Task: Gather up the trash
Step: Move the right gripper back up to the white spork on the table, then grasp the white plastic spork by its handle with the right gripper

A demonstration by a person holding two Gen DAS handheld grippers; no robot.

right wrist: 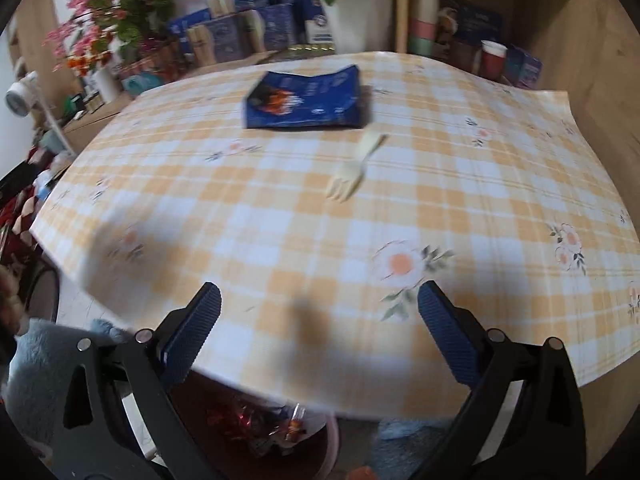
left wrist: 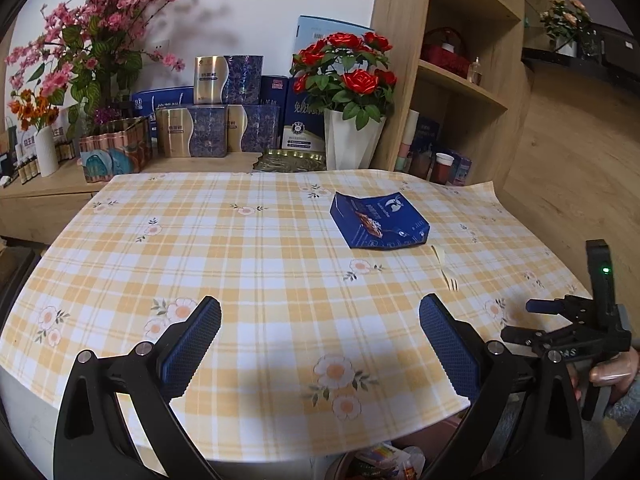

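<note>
A: Fork [right wrist: 354,168] and wrapper [right wrist: 306,98] are the trash left on the table [right wrist: 500,200]. Where do they lie?

B: In the right wrist view the fork sits at about 12 o'clock from the right gripper [right wrist: 319,320], out toward mid-table. The wrapper lies flat just beyond it, at 11 o'clock, close to the fork's handle end; whether they touch I cannot tell.

A: How does the fork point?

B: Its long axis runs nearly along the gripper's line of sight, tilted a little toward 1 o'clock. The tines face the gripper, the handle points away toward the wrapper.

A: And from the left?

B: In the left wrist view the fork [left wrist: 445,266] is off at 1 o'clock from the left gripper [left wrist: 320,330], with the wrapper [left wrist: 378,220] beyond it. The right gripper [left wrist: 560,320] shows at 3 o'clock there, closer to the fork, so I judge it the nearer tool.

A: Jaws?

B: Both spread wide, holding nothing.

A: Where does the trash go?

B: A bin [right wrist: 332,432] shows below the near table edge, at 6 o'clock, with wrappers already in it. I'd guess the fork first; with the fingers straddling its length, the closing line crosses the thin handle.
</note>
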